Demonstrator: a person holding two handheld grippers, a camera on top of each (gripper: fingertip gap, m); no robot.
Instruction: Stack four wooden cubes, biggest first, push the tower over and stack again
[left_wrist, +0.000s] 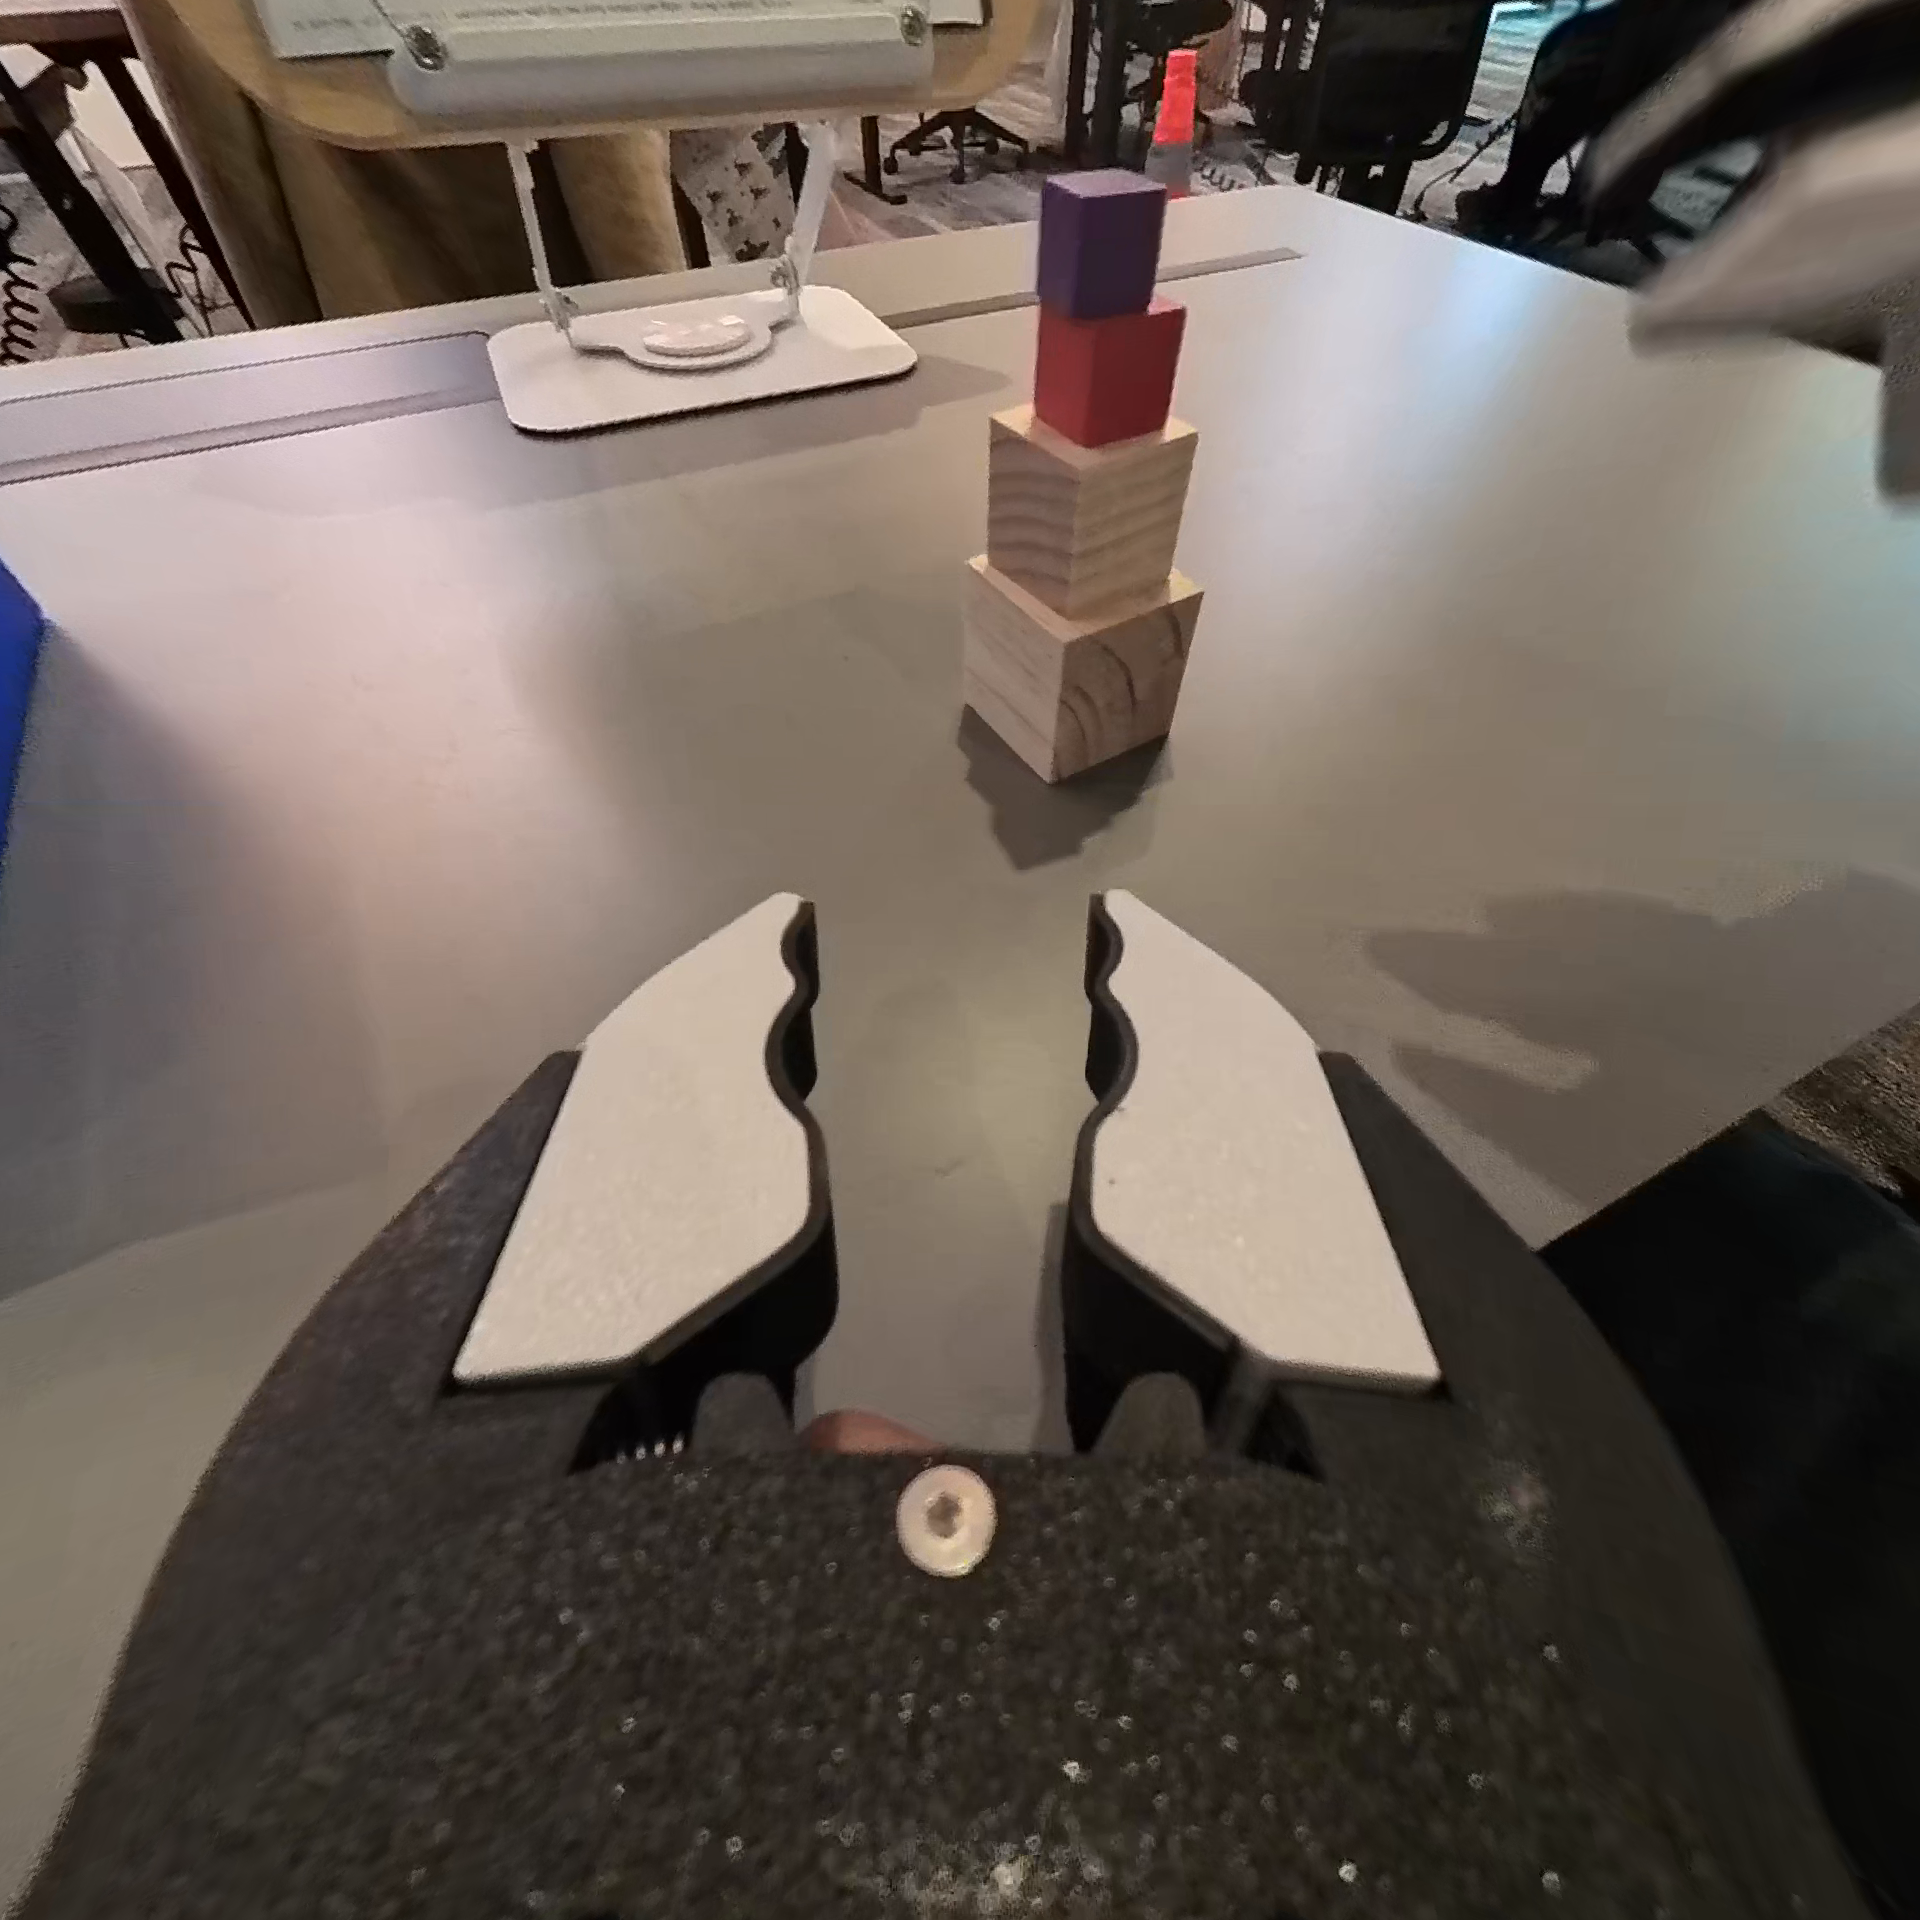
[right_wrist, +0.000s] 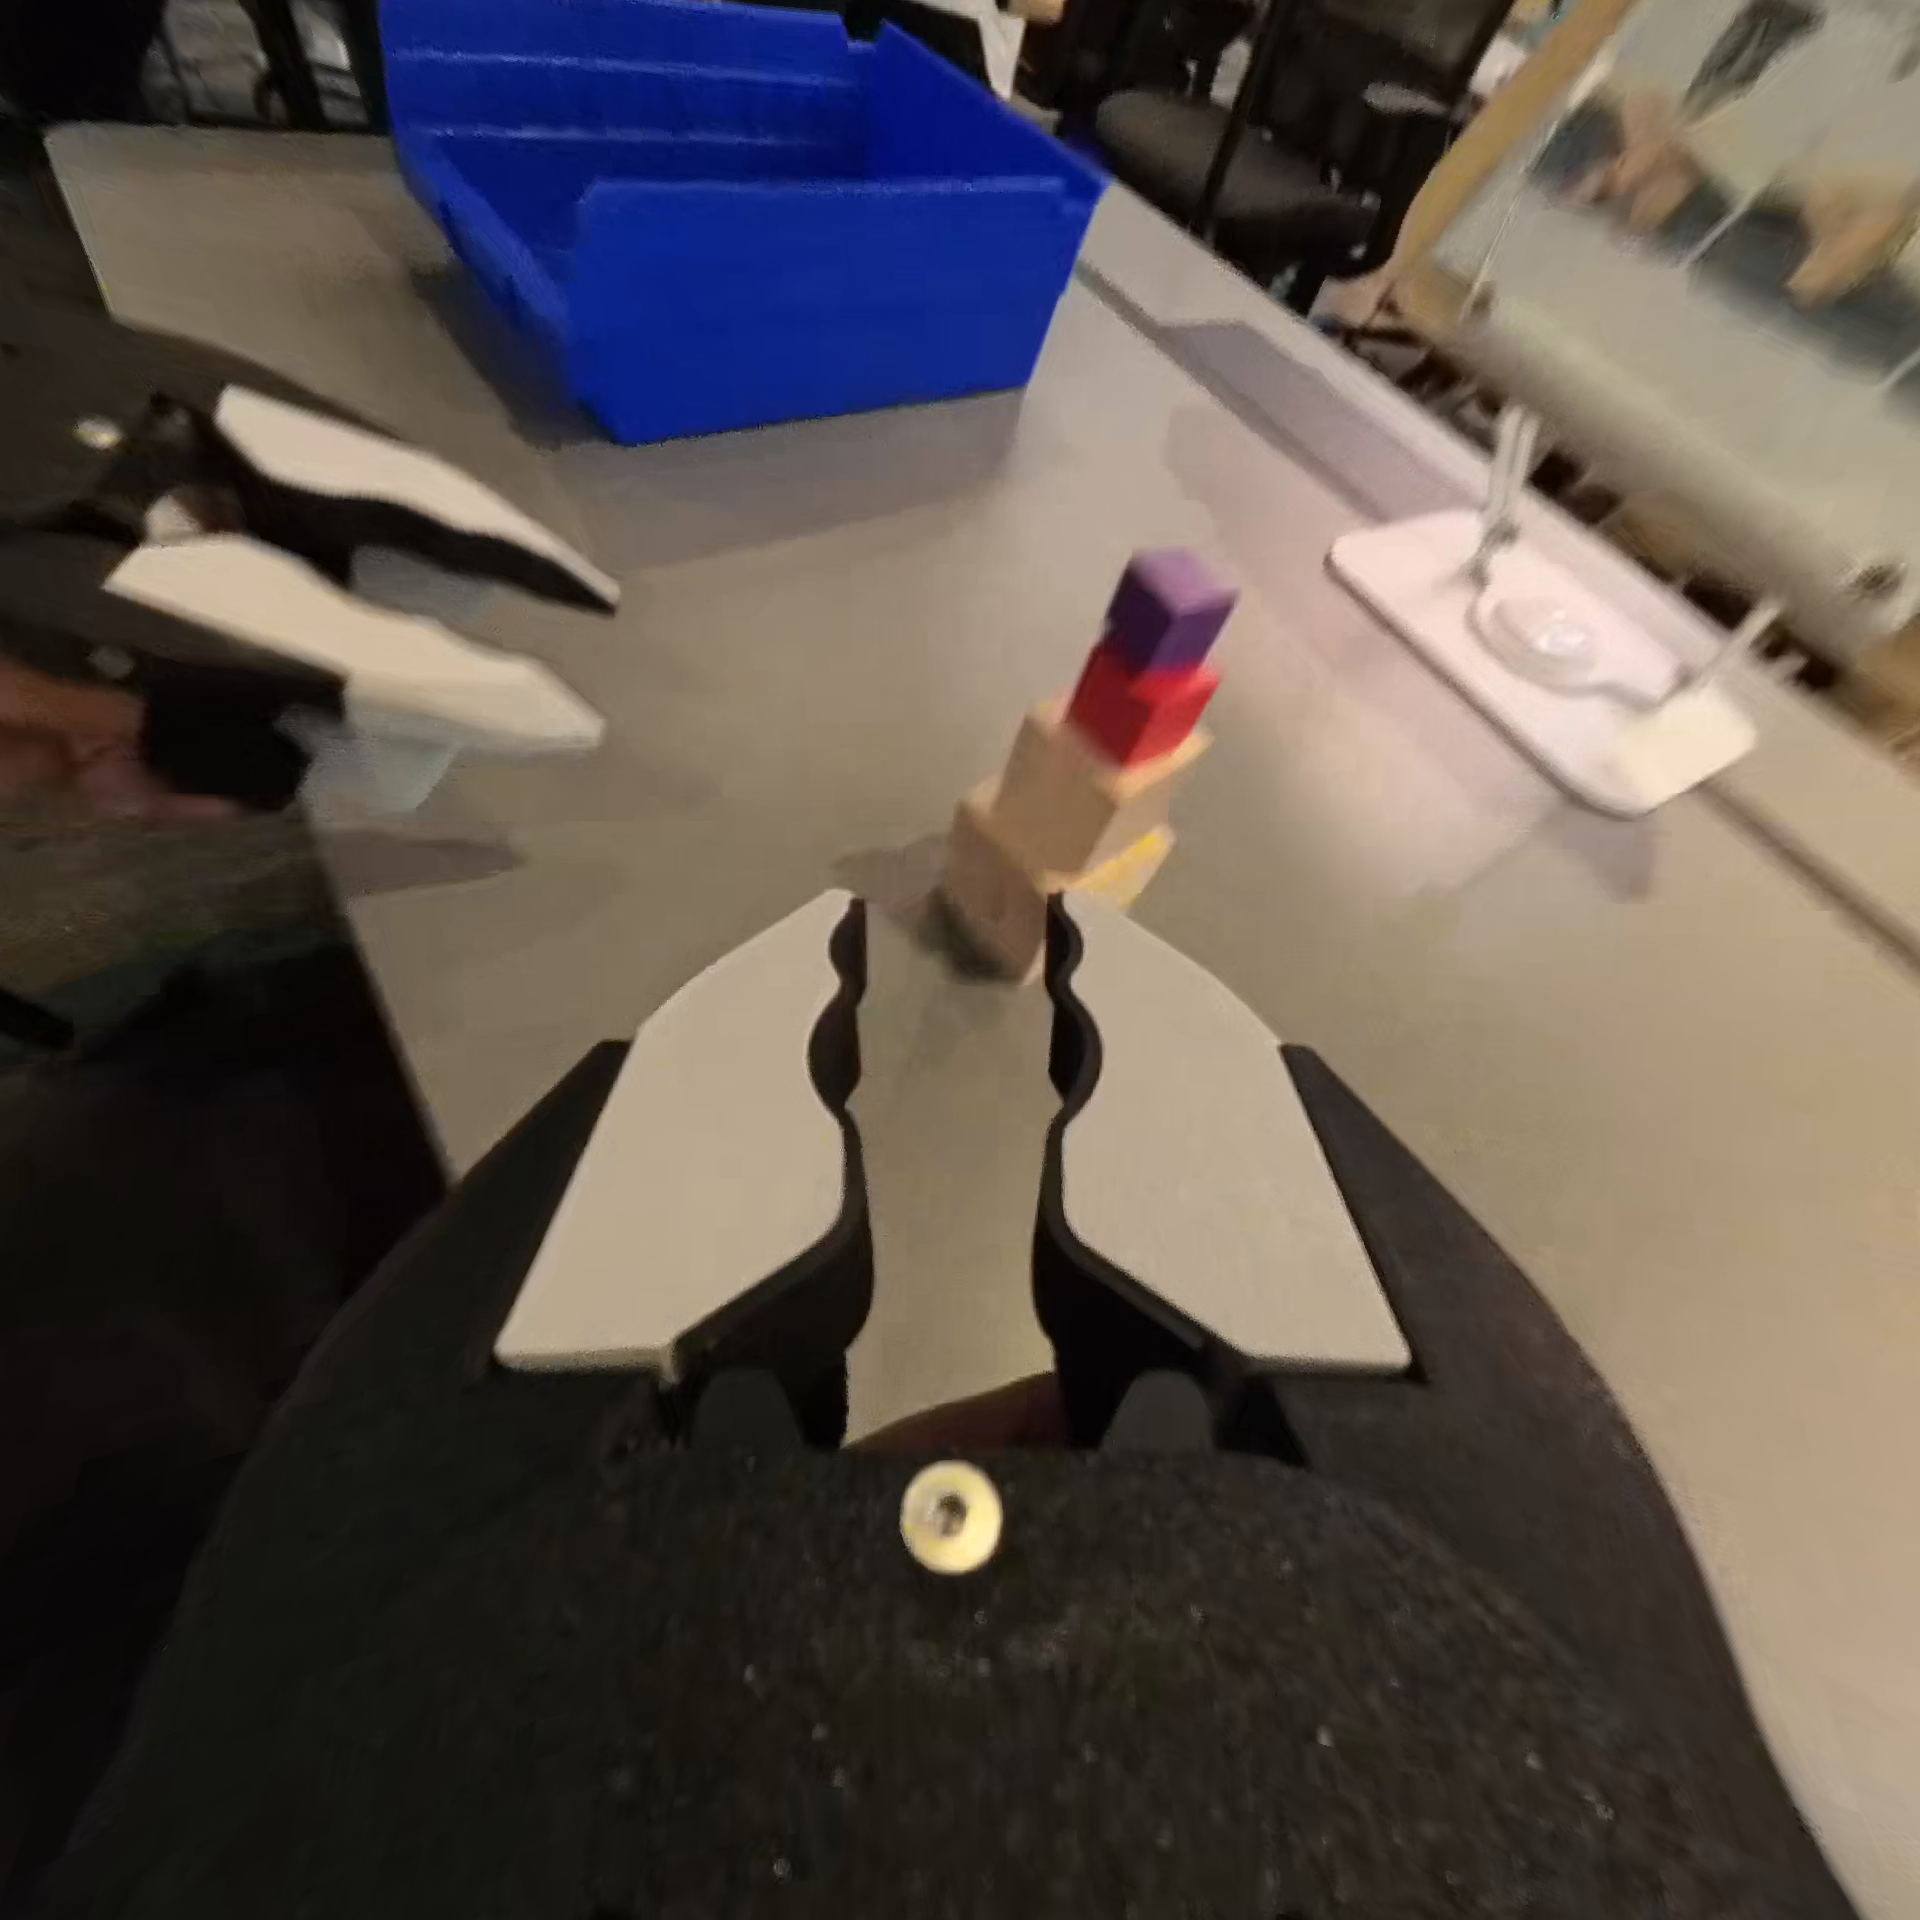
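A tower of four cubes stands upright on the grey table (left_wrist: 468, 727). From the bottom it is a big plain wooden cube (left_wrist: 1081, 675), a smaller plain wooden cube (left_wrist: 1086, 509), a red cube (left_wrist: 1107, 369) and a purple cube (left_wrist: 1099, 244). My left gripper (left_wrist: 951, 920) is open and empty, a short way in front of the tower. In the right wrist view, which is blurred, my right gripper (right_wrist: 951, 914) is open and empty, and its tips frame the big cube (right_wrist: 992, 904) farther off. The red cube (right_wrist: 1138, 707) and purple cube (right_wrist: 1169, 608) show above it. The left gripper (right_wrist: 603, 660) shows at left.
A blue bin (right_wrist: 748, 229) stands on the table beyond the left gripper. A white stand with a flat base (left_wrist: 707, 353) is at the table's back edge, left of the tower. The right gripper shows blurred in the left wrist view's upper right (left_wrist: 1766, 208). Chairs and desks lie beyond the table. From the right gripper's tips to the red cube (right_wrist: 1138, 707) is close to 8 cm. It is also in sight in the left wrist view (left_wrist: 1167, 340).
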